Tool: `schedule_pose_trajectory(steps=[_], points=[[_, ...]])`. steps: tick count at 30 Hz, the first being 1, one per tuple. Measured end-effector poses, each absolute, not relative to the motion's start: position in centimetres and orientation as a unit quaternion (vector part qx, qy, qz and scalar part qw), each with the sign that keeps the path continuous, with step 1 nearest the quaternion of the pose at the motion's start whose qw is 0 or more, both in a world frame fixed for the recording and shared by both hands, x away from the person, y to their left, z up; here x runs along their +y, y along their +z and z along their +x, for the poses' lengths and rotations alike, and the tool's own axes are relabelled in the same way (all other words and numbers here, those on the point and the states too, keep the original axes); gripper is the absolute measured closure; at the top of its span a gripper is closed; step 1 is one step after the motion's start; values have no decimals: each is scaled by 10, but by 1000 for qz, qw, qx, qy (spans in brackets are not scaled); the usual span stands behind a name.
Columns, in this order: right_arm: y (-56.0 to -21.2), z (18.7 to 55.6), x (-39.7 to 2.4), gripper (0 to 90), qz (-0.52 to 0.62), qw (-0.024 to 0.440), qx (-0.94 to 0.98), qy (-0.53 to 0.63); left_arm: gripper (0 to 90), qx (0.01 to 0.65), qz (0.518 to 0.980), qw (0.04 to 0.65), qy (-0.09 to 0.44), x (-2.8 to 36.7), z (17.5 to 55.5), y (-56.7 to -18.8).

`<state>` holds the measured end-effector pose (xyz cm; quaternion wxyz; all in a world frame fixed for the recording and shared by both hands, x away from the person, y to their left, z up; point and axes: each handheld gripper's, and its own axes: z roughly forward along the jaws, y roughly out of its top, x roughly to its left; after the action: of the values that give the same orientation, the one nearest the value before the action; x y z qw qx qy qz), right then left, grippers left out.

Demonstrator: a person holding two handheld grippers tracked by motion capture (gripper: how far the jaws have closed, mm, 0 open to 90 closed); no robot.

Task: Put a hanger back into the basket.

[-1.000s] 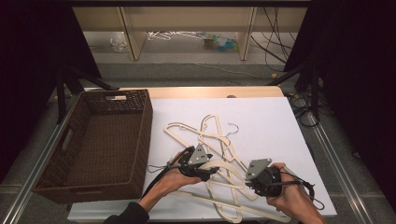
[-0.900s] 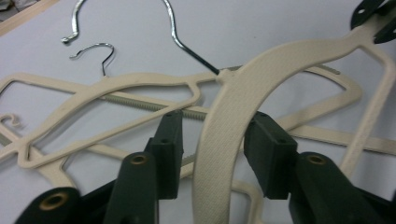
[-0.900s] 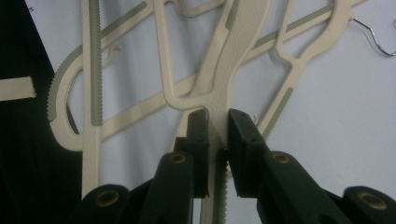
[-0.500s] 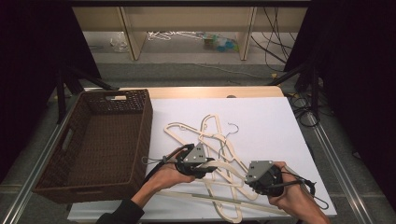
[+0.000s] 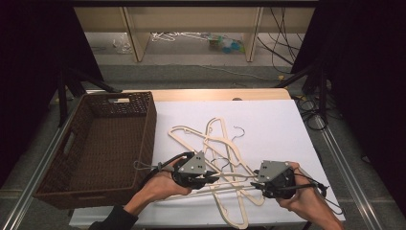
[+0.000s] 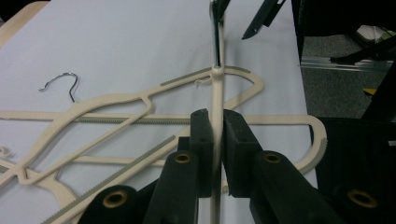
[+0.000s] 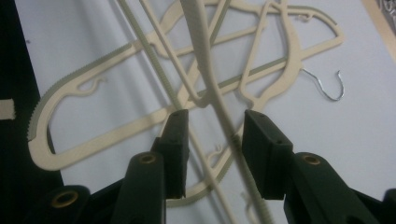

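2 black hand-held grippers (image 5: 210,178), grey 3-cornered top plates, brass-ringed jaw screws, dark sleeve (image 5: 111,221).

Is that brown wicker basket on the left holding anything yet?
Empty. In the high view, the wicker basket shows only its bare woven bottom, while the cream hangers all lie on the white table beside it.

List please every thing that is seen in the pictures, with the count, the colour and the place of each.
hangers: several, hard to count, cream with metal hooks, tangled on the sheet's middle
basket: one, dark brown wicker, table's left side, nothing seen inside
sheet: one, white, covering the table
table: one, light wood, edge showing at the far side
left gripper: one, black, shut on a hanger bar, near edge
right gripper: one, black, open around a hanger bar, near edge at right
hands: two, each holding a gripper
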<state>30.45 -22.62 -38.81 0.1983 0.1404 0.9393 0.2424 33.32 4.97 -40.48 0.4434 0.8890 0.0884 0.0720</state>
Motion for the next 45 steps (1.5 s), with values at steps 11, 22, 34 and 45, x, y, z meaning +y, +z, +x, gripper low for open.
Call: schedule_pose_trajectory(steps=[11,22,34,45], points=[[-376,304,-236,534,162,214,922,278,852,142,880,446,84,55,333,-387],[-376,302,-241,505,170,206,920,287,852,205,854,467,105,86,349,-355],[-395,304,-249,331,234,182,896,329,852,241,796,536,143,139,352,-282],[-406,305,-249,302,247,170,901,315,853,288,754,556,198,208,360,-236]])
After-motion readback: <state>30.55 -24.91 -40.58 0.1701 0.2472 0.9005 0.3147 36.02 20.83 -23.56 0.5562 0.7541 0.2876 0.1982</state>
